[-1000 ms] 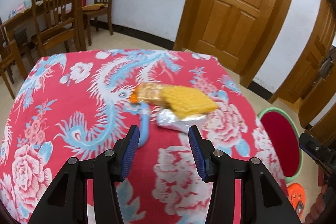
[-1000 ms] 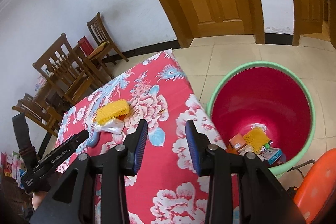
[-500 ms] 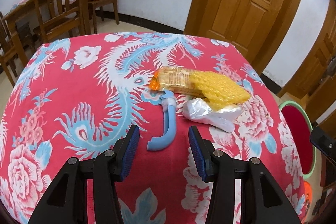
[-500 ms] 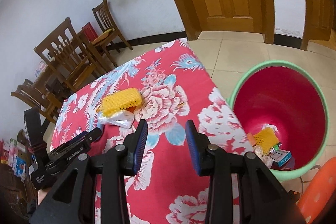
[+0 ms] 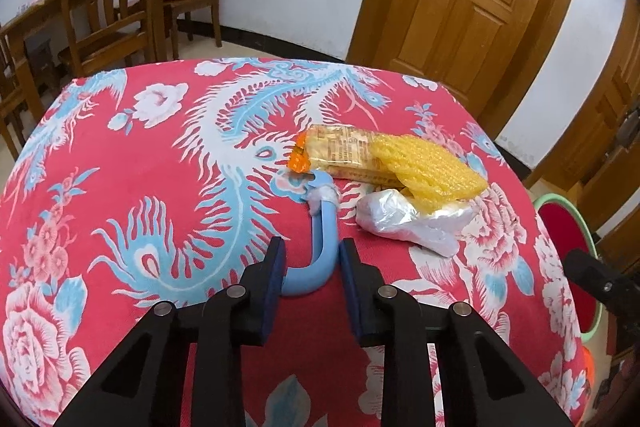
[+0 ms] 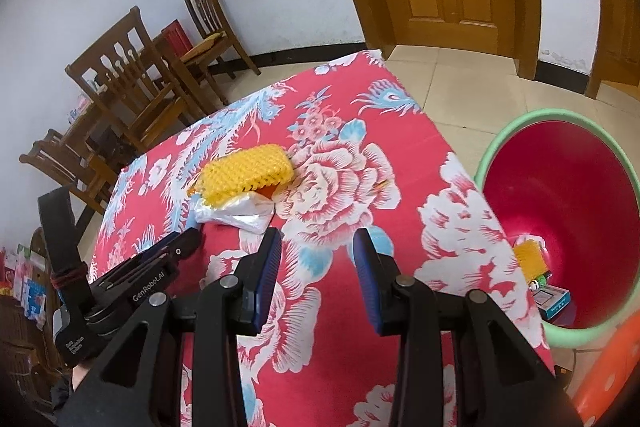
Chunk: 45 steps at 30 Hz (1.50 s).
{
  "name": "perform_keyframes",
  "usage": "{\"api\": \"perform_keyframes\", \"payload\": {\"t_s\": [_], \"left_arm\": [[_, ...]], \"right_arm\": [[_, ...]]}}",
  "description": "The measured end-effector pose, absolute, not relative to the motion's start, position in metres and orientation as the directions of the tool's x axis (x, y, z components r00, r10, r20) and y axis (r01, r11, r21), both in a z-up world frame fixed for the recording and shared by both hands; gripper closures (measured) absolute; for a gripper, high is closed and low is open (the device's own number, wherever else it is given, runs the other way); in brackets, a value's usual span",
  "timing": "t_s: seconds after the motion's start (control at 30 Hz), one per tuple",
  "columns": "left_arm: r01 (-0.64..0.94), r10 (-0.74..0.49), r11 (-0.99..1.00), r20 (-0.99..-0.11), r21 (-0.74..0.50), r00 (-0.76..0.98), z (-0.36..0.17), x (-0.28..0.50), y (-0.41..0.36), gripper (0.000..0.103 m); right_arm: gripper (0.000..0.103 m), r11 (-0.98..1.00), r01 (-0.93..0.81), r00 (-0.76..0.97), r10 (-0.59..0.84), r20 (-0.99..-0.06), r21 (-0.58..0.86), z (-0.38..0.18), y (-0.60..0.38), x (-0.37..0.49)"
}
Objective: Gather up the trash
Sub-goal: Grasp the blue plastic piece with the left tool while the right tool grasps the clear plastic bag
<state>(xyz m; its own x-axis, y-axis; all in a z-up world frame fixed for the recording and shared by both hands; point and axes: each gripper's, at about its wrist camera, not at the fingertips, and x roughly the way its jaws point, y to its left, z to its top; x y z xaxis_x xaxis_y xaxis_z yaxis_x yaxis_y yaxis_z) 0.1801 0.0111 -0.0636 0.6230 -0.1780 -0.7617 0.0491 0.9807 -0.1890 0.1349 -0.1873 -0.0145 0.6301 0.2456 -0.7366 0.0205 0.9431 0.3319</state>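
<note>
Already some trash sits at the bottom of the red bin beside the table: a yellow foam net, small boxes and bits too small to name. On the floral tablecloth, four pieces remain, all bunched toward the bin side: a blue curved plastic handle, a snack wrapper, a yellow foam net sleeve lying over that wrapper, and a crumpled clear plastic bag touching both.

The left gripper is closing, the handle's bend between its blue pads, which look just about in contact with it. The right gripper hangs parted and empty over the cloth, nearer the bin. So I judge roughly half remains.

Whatever the wrapper's underside or the bin's near wall conceals cannot be told, and the white wad at the handle's far end is unclear.
</note>
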Motion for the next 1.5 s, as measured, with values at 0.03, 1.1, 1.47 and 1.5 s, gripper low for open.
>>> {"api": "perform_keyframes", "payload": {"t_s": [0.03, 1.1, 1.47, 1.5], "left_arm": [[0.048, -0.184, 0.979, -0.76, -0.197, 0.623, -0.064, 0.18, 0.012, 0.08], [-0.135, -0.171, 0.924, -0.702, -0.357, 0.691, -0.054, 0.174, 0.084, 0.088], [-0.139, -0.17, 0.923, -0.703, -0.36, 0.69, -0.054, 0.173, 0.086, 0.088], [-0.139, -0.17, 0.922, -0.702, -0.36, 0.691, -0.054, 0.173, 0.086, 0.088]], "right_arm": [[0.063, 0.944, 0.018, 0.626, 0.245, -0.74, 0.328, -0.015, -0.185, 0.136], [0.032, 0.954, -0.048, 0.561, 0.271, -0.782, 0.296, -0.045, -0.094, 0.194], [0.03, 0.964, -0.056, 0.581, 0.245, -0.776, 0.262, -0.051, -0.081, 0.207], [0.03, 0.963, -0.058, 0.583, 0.245, -0.774, 0.262, -0.051, -0.081, 0.207]]}}
